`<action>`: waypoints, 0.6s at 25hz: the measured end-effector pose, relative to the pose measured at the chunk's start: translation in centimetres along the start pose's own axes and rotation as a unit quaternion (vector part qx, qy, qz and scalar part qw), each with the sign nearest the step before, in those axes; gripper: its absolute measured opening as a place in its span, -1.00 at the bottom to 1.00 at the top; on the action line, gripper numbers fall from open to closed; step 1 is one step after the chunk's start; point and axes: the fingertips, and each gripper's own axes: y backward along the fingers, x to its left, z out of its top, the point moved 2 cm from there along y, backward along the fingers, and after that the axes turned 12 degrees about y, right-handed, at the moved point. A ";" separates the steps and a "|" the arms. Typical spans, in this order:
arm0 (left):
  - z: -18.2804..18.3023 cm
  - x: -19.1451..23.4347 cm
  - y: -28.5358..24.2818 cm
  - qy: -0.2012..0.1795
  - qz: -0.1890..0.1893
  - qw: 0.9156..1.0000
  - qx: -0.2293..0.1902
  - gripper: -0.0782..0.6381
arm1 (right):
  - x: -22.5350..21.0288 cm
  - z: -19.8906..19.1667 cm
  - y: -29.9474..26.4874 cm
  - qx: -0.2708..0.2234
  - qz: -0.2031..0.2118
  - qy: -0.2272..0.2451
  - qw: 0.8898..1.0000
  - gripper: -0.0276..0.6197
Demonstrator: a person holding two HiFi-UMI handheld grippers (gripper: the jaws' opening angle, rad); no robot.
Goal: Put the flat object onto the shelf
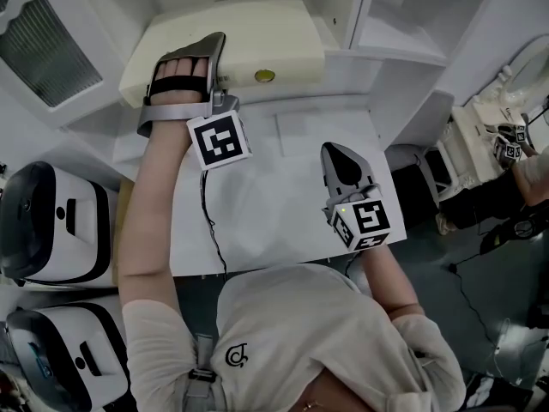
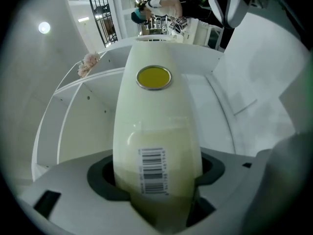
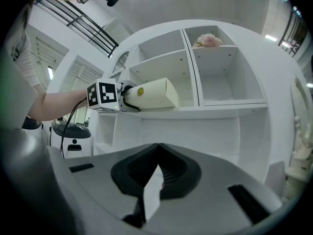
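Contact is plain at the left claw: its jaws stand partly apart and close on the near end of the flat object, a cream-coloured case whose width fills the gap, so that the dark pads lie against both of its sides. A barcode label sits on the case just beyond the jaws, and a round yellow disc farther along its top. In the head view the left claw reaches to the far left, with its marker cube toward the person, and the flat object stretches to the right from it. The right gripper view shows the case lying level on the white shelf in the left compartment, its right end close to the upright divider — a pink flower lies in the upper right compartment. The right claw holds nothing: its jaw tips meet. In the head view it hovers over the white counter, nearer the person and well apart from the shelf.
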 end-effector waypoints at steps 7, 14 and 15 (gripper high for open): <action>0.0 0.6 -1.0 0.010 -0.006 1.000 0.013 0.18 | 0.7 -1.4 -0.8 0.025 0.005 -0.002 1.000 -0.89; -0.3 -1.0 -1.3 0.011 -0.075 0.997 0.034 0.48 | 2.2 -1.4 -2.0 0.032 0.020 0.007 0.999 -0.89; -0.4 -1.6 -1.4 0.017 -0.096 0.994 0.040 0.65 | 2.4 -1.4 -2.1 0.032 0.022 0.008 0.999 -0.89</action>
